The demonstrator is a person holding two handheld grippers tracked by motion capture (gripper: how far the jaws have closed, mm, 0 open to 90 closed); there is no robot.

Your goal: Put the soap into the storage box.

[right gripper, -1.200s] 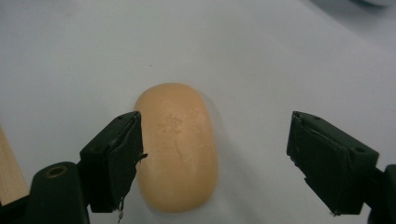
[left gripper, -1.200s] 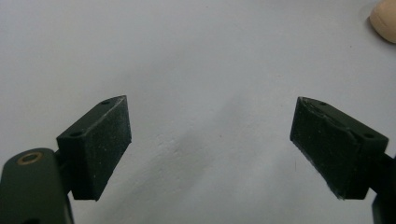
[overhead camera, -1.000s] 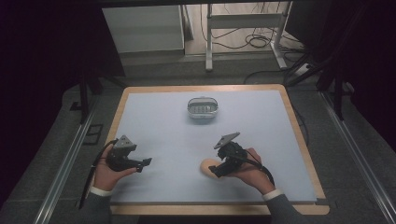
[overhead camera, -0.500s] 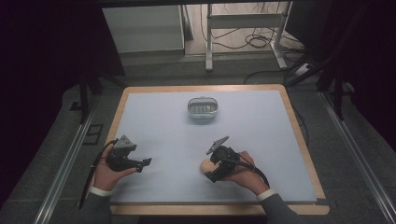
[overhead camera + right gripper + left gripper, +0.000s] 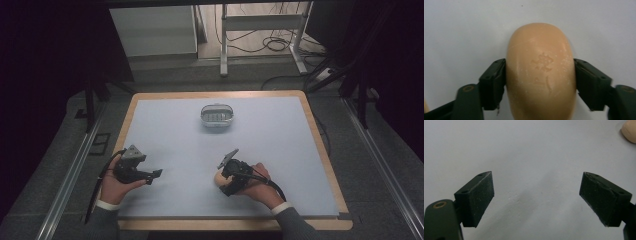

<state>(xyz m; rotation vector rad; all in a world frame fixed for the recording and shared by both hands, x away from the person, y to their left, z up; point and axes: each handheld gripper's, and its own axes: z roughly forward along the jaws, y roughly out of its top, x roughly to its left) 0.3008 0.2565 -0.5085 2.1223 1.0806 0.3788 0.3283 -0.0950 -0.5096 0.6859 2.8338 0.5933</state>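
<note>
A tan oval bar of soap (image 5: 541, 72) with stamped characters lies on the pale table, and my right gripper (image 5: 540, 82) is shut on it, one black jaw pressed to each long side. From above, the soap (image 5: 219, 177) peeks out at the left of the right gripper (image 5: 226, 181), near the table's front middle. My left gripper (image 5: 154, 176) rests at the front left, pointing right. Its jaws stand wide apart over bare table (image 5: 534, 157), open with nothing between its fingertips (image 5: 476, 195). The soap's edge (image 5: 630, 131) shows at the top right of the left gripper view.
A clear oval dish with a slotted insert (image 5: 217, 116) stands at the back middle of the table. The table's wooden rim (image 5: 320, 135) runs around the pale mat. Beyond it are dark floor, cables and a metal frame (image 5: 260, 20).
My right gripper has slid left and toward the front edge and has closed on the soap. The left gripper has stayed where it was.
</note>
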